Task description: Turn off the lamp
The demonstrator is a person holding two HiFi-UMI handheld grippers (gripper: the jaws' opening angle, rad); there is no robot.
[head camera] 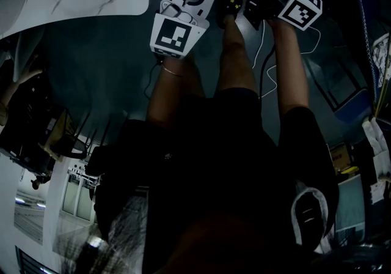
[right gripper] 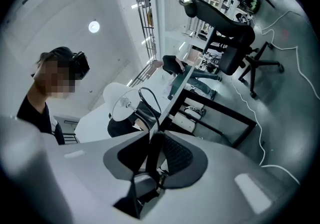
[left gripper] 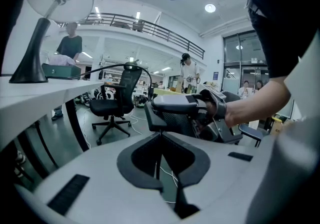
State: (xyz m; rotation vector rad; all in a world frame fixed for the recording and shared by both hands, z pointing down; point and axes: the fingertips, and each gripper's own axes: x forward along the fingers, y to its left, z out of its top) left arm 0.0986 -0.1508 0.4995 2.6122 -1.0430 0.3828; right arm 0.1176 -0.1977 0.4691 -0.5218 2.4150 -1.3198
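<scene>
Right gripper (right gripper: 152,143): jaws are standing partway closed and pinching a dark cord (right gripper: 156,97), which is looping up out of the pads toward the centre of the right gripper view. Just past the loop, left of centre, the lamp (right gripper: 120,104) is showing the open underside of its white shade.

Left gripper (left gripper: 160,140): jaws are resting closed together, holding nothing. In the left gripper view the lamp is sitting at the upper left, its black cone base (left gripper: 31,55) standing on the white table (left gripper: 35,99) and the shade leaning into the top edge. Right of centre, the right hand (left gripper: 232,113) is gripping the other gripper's handle. A black office chair (left gripper: 116,99) is standing on the floor beyond, left of centre.

The head view is dim. Both grippers are being held out along the top of the frame above the person's legs, with the table corner at the upper left.
</scene>
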